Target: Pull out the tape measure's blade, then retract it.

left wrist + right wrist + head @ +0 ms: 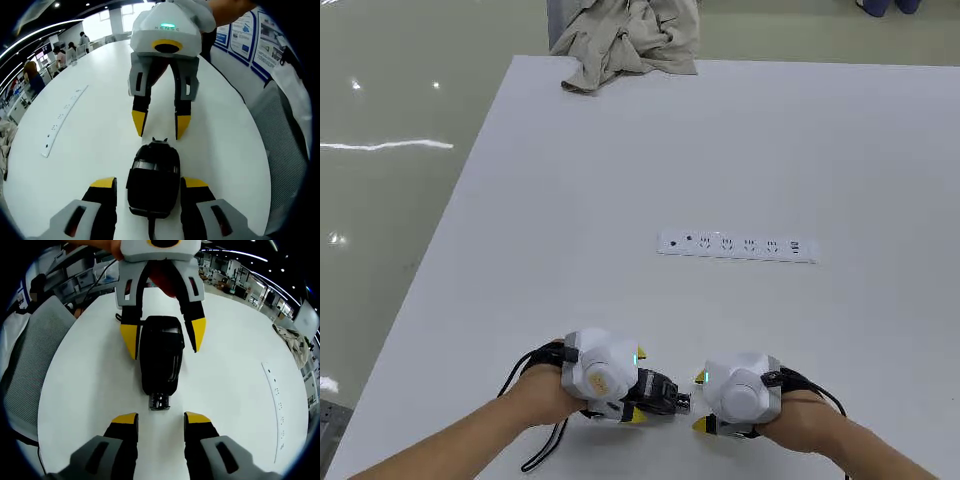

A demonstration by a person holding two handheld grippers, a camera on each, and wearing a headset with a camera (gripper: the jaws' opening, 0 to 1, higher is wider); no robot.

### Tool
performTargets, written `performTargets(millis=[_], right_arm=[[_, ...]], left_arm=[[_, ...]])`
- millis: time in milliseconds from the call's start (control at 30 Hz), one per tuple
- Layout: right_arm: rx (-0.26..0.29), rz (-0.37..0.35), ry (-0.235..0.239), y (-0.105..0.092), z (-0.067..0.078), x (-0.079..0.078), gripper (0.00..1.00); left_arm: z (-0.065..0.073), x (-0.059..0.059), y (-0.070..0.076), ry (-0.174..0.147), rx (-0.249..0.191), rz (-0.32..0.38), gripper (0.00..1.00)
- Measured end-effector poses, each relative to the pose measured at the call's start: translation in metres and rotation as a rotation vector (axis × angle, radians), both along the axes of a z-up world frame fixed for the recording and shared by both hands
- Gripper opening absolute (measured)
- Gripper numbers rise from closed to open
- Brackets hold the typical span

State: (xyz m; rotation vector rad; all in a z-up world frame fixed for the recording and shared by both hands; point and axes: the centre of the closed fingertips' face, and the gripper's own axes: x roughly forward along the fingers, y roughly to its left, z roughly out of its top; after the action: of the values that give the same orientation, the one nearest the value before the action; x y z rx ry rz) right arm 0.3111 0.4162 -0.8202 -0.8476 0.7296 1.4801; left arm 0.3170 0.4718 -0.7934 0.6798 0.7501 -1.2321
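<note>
A black tape measure (665, 392) lies on the white table (720, 150) near its front edge, between my two grippers, which face each other. My left gripper (150, 182) is open, its yellow-tipped jaws flanking the tape measure (153, 180); one jaw touches the case and a narrow gap shows at the other. My right gripper (161, 419) is open, and the blade's metal hook (159, 401) sticks out of the tape measure (161, 355) just ahead of its fingertips, not between them. The right gripper (161, 124) appears in the left gripper view, the left gripper (162, 335) in the right gripper view.
A white power strip (737, 246) lies mid-table beyond the grippers. A beige crumpled cloth (630, 40) hangs over the far edge. The table's left edge drops to a glossy floor (380, 200). A grey mesh chair (30, 365) stands at the near side.
</note>
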Motion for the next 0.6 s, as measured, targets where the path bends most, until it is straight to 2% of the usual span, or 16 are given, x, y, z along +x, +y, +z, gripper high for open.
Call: performTargets(millis=[600], right_arm=[[0.007, 0.035, 0.013, 0.0094, -0.0065, -0.002, 0.31]], left_arm=[[-0.0027, -0.0029, -0.0085, 0.011, 0.005, -0.056, 0.38]])
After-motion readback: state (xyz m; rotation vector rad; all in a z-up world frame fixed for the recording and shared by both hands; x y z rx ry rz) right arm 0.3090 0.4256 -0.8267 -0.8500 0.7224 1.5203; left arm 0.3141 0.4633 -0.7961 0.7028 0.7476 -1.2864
